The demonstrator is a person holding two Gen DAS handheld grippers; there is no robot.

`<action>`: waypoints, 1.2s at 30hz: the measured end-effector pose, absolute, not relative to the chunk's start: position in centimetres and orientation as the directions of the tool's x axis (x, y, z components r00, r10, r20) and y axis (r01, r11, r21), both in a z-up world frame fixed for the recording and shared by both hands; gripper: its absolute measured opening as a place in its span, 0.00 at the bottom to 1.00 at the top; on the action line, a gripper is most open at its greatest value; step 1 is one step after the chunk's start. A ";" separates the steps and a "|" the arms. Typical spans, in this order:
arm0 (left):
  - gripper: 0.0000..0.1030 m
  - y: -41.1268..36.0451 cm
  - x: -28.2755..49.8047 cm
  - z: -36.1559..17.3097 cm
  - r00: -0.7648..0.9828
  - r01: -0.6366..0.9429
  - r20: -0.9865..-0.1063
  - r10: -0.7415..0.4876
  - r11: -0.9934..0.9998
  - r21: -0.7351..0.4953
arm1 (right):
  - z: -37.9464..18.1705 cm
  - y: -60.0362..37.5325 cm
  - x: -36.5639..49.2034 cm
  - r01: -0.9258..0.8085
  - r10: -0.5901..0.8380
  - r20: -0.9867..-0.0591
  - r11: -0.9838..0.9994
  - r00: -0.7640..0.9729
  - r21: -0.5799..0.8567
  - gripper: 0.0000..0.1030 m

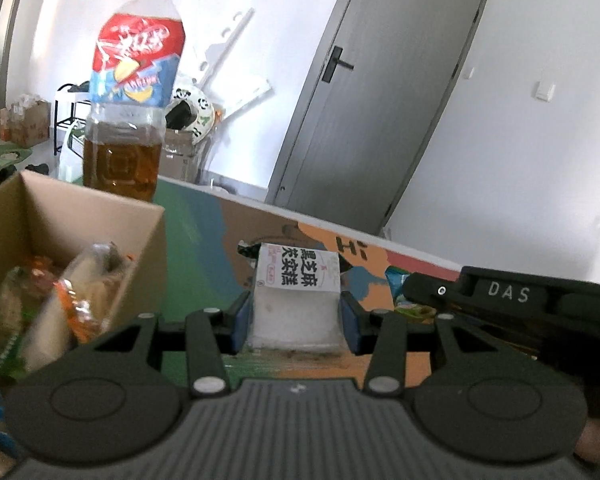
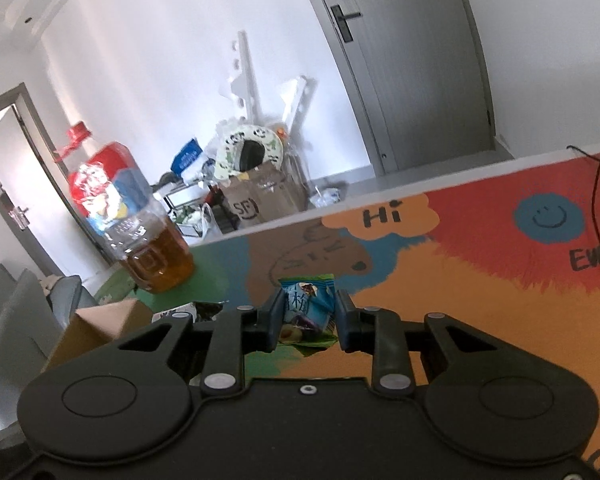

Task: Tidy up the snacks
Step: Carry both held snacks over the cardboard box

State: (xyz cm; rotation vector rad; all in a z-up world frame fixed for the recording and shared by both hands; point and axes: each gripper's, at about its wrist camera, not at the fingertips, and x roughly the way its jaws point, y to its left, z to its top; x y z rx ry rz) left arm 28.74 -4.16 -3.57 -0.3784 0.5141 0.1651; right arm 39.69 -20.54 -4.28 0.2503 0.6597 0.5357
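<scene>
Left tongs (image 1: 296, 316) clamped on white snack pack (image 1: 296, 300), cardboard box (image 1: 72, 240) just left. Right tongs (image 2: 308, 320) clamped on blue-green packet (image 2: 306, 312), farther from box.

White walls (image 2: 160, 60), grey door (image 1: 380, 92); cluttered cardboard boxes (image 2: 260, 204), grey sofa (image 2: 16, 320), daylight

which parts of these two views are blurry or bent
Left wrist: the box and its snacks are smeared, the white pack in the left gripper sharp; door leans. Right wrist: bottle blurred, table edge bowed.
</scene>
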 end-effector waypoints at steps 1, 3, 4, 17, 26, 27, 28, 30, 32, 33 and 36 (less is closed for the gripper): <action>0.44 -4.0 28.4 -3.3 0.862 -0.248 -0.503 0.062 0.917 -0.312 | -4.0 -20.5 39.4 -0.395 0.549 -0.507 0.834 0.664 0.385 0.27; 0.44 -3.7 27.8 -2.7 0.867 -0.248 -0.494 0.065 0.916 -0.316 | -3.3 -20.4 38.7 -0.405 0.557 -0.492 0.828 0.669 0.387 0.27; 0.44 -3.6 27.5 -2.3 0.870 -0.248 -0.489 0.066 0.915 -0.318 | -2.9 -20.3 38.3 -0.409 0.559 -0.486 0.827 0.671 0.387 0.27; 0.44 0.9 22.8 0.3 0.884 -0.292 -0.450 0.124 0.899 -0.326 | -0.1 -16.3 34.4 -0.497 0.630 -0.419 0.775 0.654 0.389 0.27; 0.44 3.9 20.1 0.8 0.878 -0.323 -0.453 0.155 0.891 -0.320 | 0.5 -13.1 32.0 -0.545 0.666 -0.402 0.745 0.628 0.384 0.27; 0.44 4.1 19.9 0.8 0.877 -0.325 -0.455 0.156 0.890 -0.321 | 0.5 -12.9 31.8 -0.548 0.668 -0.402 0.744 0.626 0.383 0.27; 0.44 4.5 19.6 0.8 0.875 -0.327 -0.457 0.157 0.889 -0.321 | 0.6 -12.6 31.5 -0.552 0.671 -0.401 0.742 0.624 0.381 0.27; 0.44 5.0 19.3 0.7 0.873 -0.331 -0.462 0.159 0.888 -0.320 | 0.7 -12.0 31.0 -0.558 0.675 -0.400 0.738 0.620 0.379 0.27; 0.44 5.6 18.9 0.7 0.870 -0.333 -0.468 0.155 0.885 -0.325 | 0.7 -11.5 30.5 -0.562 0.677 -0.400 0.736 0.618 0.377 0.27; 0.44 5.8 18.7 0.6 0.869 -0.333 -0.470 0.154 0.884 -0.327 | 0.7 -11.2 30.3 -0.563 0.678 -0.400 0.735 0.617 0.378 0.27; 0.44 6.7 18.1 0.6 0.869 -0.329 -0.473 0.144 0.883 -0.336 | 0.8 -10.6 29.6 -0.566 0.680 -0.401 0.733 0.614 0.377 0.27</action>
